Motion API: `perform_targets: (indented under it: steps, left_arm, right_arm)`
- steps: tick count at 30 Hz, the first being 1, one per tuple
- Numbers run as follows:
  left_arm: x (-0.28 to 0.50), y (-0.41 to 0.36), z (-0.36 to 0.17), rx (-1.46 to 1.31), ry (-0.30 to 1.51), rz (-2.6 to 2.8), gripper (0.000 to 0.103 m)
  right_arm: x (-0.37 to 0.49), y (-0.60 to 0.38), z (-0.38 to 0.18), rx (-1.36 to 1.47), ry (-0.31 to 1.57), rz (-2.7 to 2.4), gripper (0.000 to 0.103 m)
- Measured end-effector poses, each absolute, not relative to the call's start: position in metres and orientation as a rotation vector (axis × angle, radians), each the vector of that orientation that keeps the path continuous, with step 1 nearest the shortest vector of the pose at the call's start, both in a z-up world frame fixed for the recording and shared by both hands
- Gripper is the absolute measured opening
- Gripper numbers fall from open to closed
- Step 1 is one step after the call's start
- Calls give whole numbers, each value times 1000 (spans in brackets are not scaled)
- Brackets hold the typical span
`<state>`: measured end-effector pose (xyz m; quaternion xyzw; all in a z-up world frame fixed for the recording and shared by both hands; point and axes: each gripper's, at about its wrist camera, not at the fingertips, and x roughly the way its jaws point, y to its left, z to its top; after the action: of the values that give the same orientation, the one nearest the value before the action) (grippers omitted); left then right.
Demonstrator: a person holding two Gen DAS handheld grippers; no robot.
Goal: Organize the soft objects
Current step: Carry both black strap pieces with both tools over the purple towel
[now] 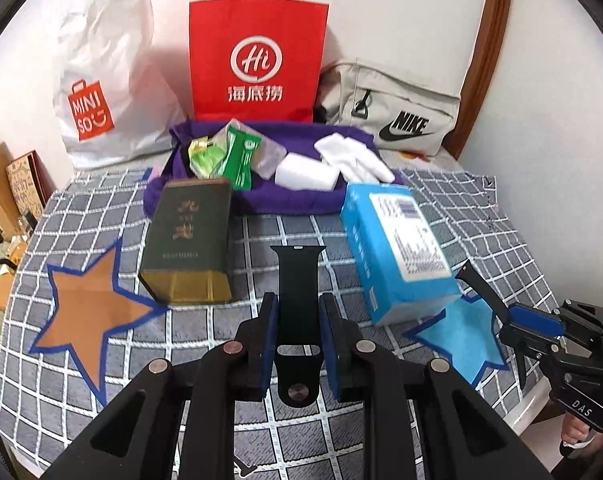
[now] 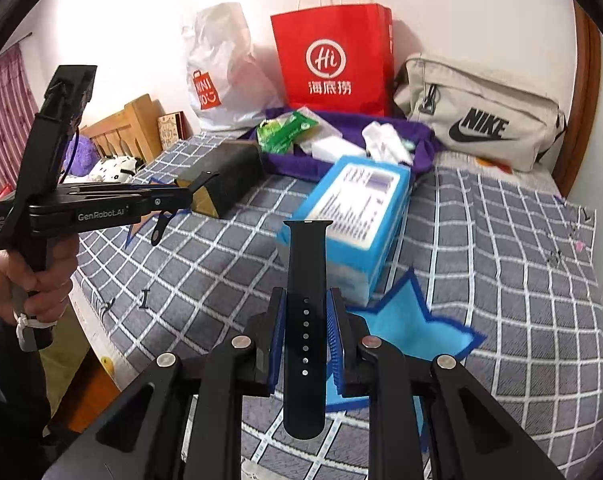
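While both straps are held off the bed, the sorting is judged only part done. From the left wrist view, the left gripper (image 1: 299, 320) is seen closed on the edges of a black strap half (image 1: 299, 280), the one with the stud and slot at its near end. Far behind it, a purple cloth (image 1: 293, 196) lies spread, already carrying green packets (image 1: 229, 152), white blocks (image 1: 307, 174) and white gloves (image 1: 353, 156). Left to be placed, it is judged, are the two straps. A green box (image 1: 189, 240) and a blue box (image 1: 397, 248) sit just near of the cloth.

From the right wrist view, the right gripper (image 2: 306, 328) is seen clamped on the other strap half (image 2: 306, 320), the one with the row of holes, pointing far. The checked bedspread (image 2: 521, 280) with its blue star patch (image 2: 409, 328) is shown beneath. At the far wall are stood a red bag (image 2: 335, 60), a white bag (image 2: 221, 68) and a grey pouch (image 2: 481, 120); a wooden headboard (image 2: 133, 124) and a curtain (image 2: 5, 120) are seen on the left.
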<state>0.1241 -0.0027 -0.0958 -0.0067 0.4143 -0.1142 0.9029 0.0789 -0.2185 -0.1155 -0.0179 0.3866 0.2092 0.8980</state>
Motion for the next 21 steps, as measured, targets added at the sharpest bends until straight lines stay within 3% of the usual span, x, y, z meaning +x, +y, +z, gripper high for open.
perform_targets:
  steps: [21]
  left_arm:
    - [148,26,-50,-66,781,-181,20]
  right_arm:
    - [128,-212,-69,-67,726,398,20]
